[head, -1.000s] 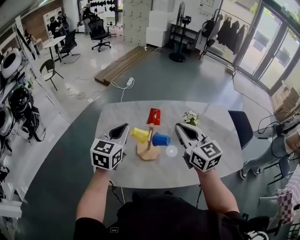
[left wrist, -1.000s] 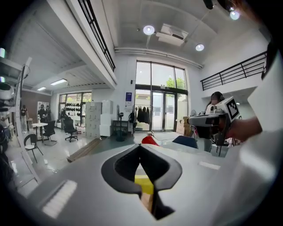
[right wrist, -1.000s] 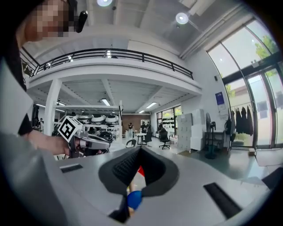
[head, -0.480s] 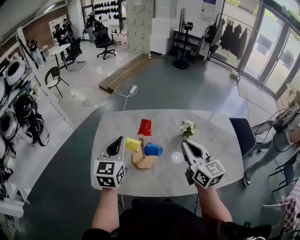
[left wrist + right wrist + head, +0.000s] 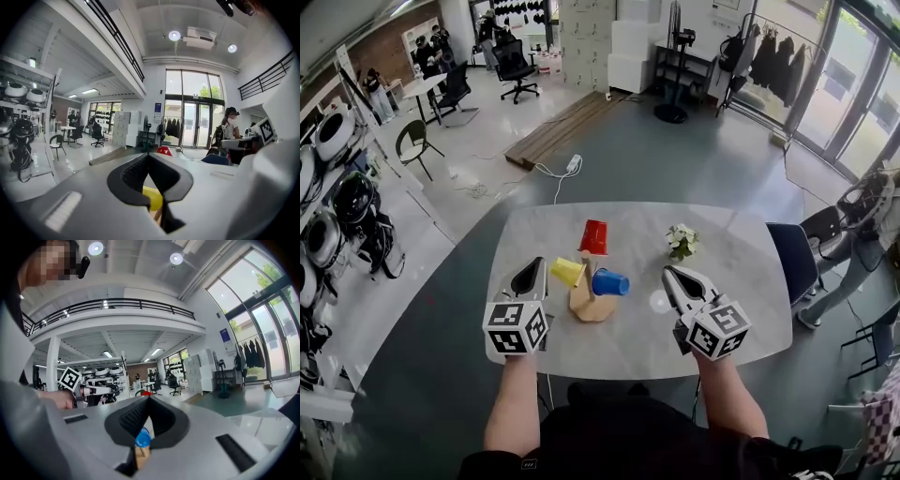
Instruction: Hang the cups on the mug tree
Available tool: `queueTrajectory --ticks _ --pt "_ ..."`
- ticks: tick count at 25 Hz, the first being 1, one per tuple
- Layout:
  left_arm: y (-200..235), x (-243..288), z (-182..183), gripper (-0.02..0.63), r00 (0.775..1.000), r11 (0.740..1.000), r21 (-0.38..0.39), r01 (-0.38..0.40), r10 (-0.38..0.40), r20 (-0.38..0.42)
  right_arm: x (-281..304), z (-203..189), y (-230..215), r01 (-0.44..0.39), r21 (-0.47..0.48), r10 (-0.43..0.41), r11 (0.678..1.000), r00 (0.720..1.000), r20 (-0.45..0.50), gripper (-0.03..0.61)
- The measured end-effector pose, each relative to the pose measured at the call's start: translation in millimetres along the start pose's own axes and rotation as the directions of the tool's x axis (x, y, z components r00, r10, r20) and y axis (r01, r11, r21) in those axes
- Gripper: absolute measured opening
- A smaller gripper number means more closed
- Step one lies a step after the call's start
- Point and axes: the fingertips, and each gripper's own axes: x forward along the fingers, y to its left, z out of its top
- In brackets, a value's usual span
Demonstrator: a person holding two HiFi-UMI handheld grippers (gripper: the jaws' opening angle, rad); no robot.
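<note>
Centre frame on the bench: mug tree carrying red cup on top, yellow cup at its left, blue cup at its right. Hung tipped, hence probably empty. Flanking the tree without touching: left gripper and right gripper, fingers clenched on nothing, probably with no hanging left. Upper right of the tree, pot of white flowers.

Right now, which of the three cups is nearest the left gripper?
The yellow cup, on the mug tree's left side beside the left gripper; the blue cup and red cup hang farther off.
</note>
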Motion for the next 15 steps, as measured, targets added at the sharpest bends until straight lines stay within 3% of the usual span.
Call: queueTrajectory --ticks 15 --pt "4 1 -6 0.011 0.999 0.999 0.042 0.009 -0.007 -0.033 12 2 9 -0.005 -0.021 0.005 1.000 1.000 -0.017 0.011"
